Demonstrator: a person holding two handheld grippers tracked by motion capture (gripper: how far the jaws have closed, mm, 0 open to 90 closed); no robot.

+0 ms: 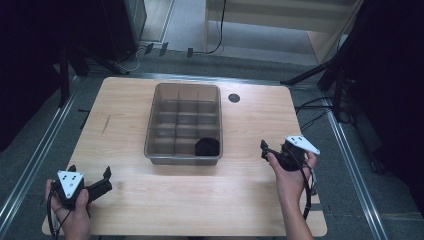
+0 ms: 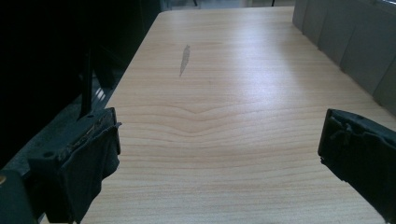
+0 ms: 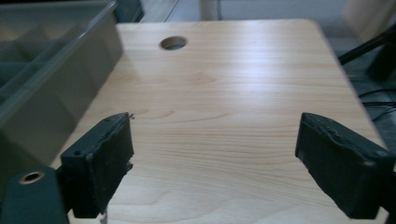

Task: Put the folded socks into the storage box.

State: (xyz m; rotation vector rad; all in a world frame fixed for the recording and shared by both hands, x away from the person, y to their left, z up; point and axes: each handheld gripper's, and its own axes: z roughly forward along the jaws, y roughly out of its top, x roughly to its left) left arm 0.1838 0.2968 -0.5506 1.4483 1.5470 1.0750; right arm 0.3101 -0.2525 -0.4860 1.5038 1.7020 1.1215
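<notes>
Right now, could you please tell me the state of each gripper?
Left gripper: open, nothing between its jaws.
Right gripper: open, nothing between its jaws.

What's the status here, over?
Left hand-held gripper open, empty. Right hand-held gripper open, empty, beside the tray. Black thing in near right compartment. Nothing in the way.

We see a recording lab or studio rather than a home. A pale wood-grain tabletop (image 1: pixel 150 200) with a round cable hole (image 1: pixel 234 98) stands alone on grey carpet (image 1: pixel 350 200), flanked by metal floor rails (image 1: pixel 30 165). Black stand legs (image 1: pixel 320 75) and loose cables (image 1: pixel 315 112) lie around it, dark drapes (image 1: pixel 30 60) close both sides, and light wooden furniture (image 1: pixel 280 20) stands behind.
</notes>
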